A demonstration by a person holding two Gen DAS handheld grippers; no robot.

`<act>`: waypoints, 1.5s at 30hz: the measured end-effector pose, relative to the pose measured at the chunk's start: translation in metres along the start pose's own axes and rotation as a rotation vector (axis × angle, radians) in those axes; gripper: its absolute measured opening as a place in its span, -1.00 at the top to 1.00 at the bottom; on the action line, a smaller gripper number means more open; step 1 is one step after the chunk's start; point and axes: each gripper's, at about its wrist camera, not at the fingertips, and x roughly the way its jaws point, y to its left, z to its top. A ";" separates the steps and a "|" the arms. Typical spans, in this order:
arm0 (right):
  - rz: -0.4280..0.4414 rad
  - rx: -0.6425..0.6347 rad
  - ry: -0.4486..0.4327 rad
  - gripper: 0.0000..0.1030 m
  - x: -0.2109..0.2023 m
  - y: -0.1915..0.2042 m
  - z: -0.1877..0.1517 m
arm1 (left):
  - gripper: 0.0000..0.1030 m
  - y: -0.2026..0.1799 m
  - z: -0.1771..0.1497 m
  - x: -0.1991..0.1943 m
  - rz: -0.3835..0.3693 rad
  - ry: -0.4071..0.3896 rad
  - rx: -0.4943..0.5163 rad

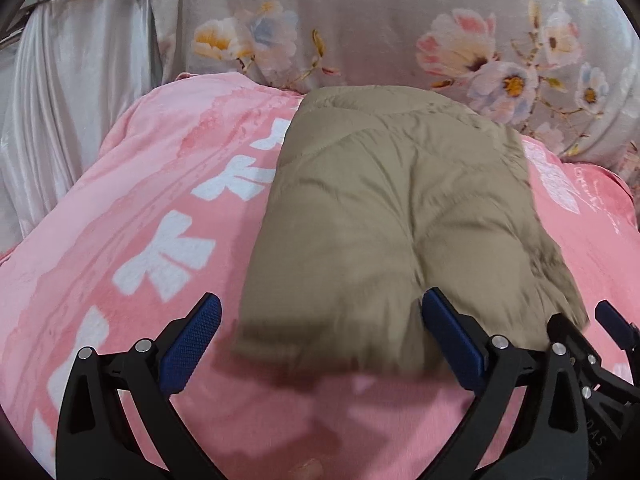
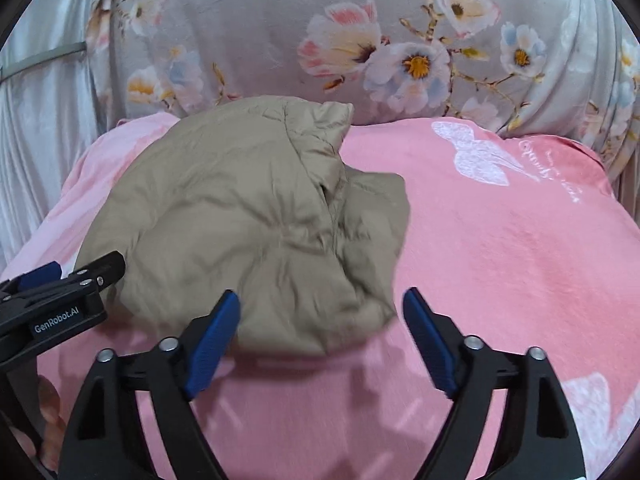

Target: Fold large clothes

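Observation:
A tan quilted padded garment (image 1: 392, 216) lies folded into a thick bundle on a pink blanket (image 1: 132, 208); it also shows in the right wrist view (image 2: 240, 220). My left gripper (image 1: 320, 316) is open and empty, its jaws spread at the bundle's near edge. My right gripper (image 2: 322, 308) is open and empty, jaws spread at the bundle's near right corner. The right gripper also shows at the lower right of the left wrist view (image 1: 580, 332). The left gripper also shows at the left of the right wrist view (image 2: 68, 276).
The pink blanket (image 2: 500, 248) has white printed shapes and covers the surface. A grey floral bedding roll (image 2: 360, 40) stands behind the garment. Pale satin fabric (image 1: 68, 100) hangs at the far left.

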 end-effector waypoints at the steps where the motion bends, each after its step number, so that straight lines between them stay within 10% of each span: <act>1: 0.003 -0.002 0.005 -0.69 -0.006 0.000 -0.005 | -0.91 0.000 -0.007 -0.006 -0.008 0.005 0.001; 13: -0.025 0.011 0.080 -0.70 -0.045 0.004 -0.063 | -0.91 -0.015 -0.076 -0.040 0.026 0.050 0.073; 45: -0.047 0.022 0.084 -0.70 -0.047 0.003 -0.073 | -0.91 -0.019 -0.082 -0.046 0.080 0.010 0.091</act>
